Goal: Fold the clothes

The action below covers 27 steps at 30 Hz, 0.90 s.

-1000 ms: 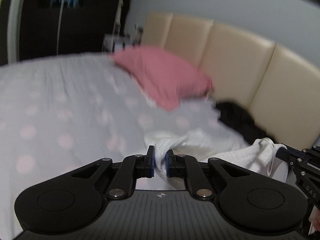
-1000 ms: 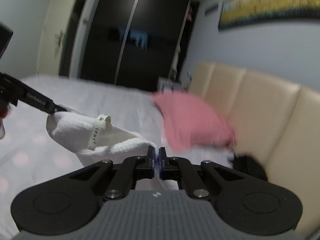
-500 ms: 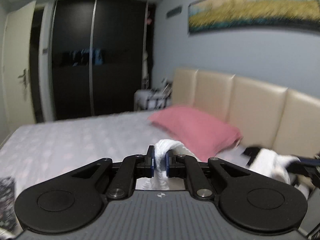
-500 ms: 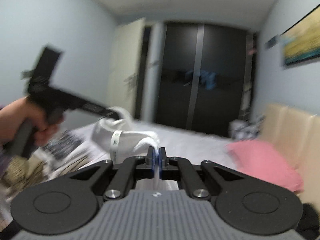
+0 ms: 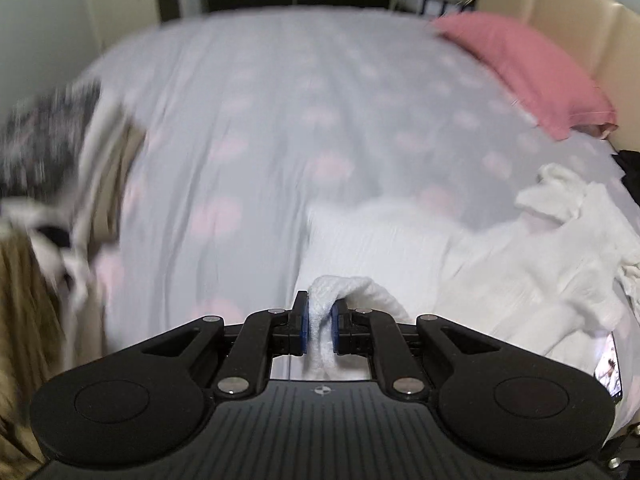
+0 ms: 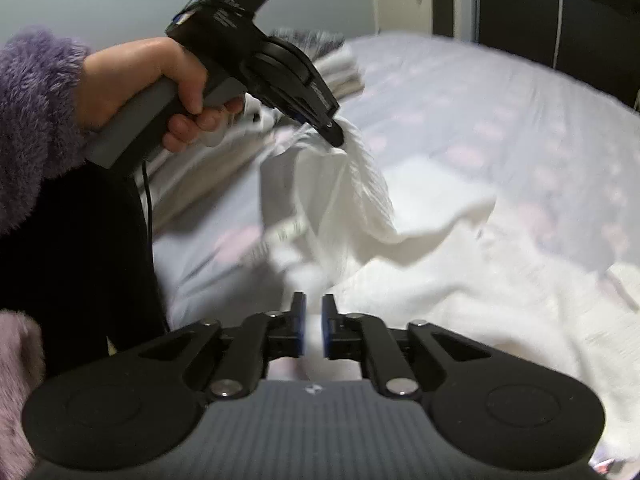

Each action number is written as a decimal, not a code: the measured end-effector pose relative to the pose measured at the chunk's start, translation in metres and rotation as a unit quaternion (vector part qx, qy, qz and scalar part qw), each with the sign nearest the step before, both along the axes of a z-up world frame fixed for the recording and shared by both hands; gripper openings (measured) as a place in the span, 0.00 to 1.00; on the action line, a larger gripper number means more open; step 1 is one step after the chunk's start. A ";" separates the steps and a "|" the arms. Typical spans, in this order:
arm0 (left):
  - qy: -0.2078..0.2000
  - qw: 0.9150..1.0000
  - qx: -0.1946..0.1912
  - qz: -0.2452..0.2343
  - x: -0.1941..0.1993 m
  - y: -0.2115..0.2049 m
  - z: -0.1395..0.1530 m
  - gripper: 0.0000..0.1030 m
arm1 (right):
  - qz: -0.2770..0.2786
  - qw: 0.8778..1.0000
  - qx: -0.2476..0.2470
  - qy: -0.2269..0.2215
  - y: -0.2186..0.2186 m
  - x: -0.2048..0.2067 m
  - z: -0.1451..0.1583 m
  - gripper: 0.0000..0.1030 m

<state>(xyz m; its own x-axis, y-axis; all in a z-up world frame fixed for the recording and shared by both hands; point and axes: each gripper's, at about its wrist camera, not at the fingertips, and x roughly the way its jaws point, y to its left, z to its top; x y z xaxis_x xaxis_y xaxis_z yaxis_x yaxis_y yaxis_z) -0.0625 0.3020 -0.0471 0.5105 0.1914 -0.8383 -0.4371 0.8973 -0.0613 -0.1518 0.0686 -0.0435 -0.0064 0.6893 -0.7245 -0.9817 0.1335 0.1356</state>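
Observation:
A white knitted garment (image 5: pixel 500 256) lies spread and crumpled on the bed's near right side. My left gripper (image 5: pixel 320 322) is shut on a bunched edge of it. In the right wrist view the left gripper (image 6: pixel 336 134) holds that edge up above the bed, and the white garment (image 6: pixel 460 280) drapes down from it. My right gripper (image 6: pixel 314 326) has its jaws slightly apart just above the garment, with white cloth showing in the gap; I cannot tell if it grips.
The bed has a pale sheet with pink dots (image 5: pixel 280 120). A pink pillow (image 5: pixel 524 68) lies by the beige headboard (image 5: pixel 580 20). A pile of other clothes (image 5: pixel 48 168) sits on the left. A phone (image 5: pixel 610 368) lies at the right edge.
Both grippers swung down from high in the room to the bed. The garment, held up in the air, now lies mostly on the bed. The right jaws have parted slightly.

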 end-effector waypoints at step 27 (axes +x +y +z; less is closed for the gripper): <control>0.029 0.994 -0.102 0.014 -0.120 -0.013 -0.054 0.58 | 0.117 0.976 -0.130 -0.128 0.033 0.097 -0.054 0.07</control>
<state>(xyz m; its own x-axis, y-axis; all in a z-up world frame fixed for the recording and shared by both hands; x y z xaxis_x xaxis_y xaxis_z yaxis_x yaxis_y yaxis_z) -0.1830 0.2893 -0.1007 0.4564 0.0287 -0.8893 -0.4703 0.8562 -0.2137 -0.0549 0.1016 -0.0974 0.0625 0.4835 -0.8731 -0.9869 -0.1004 -0.1262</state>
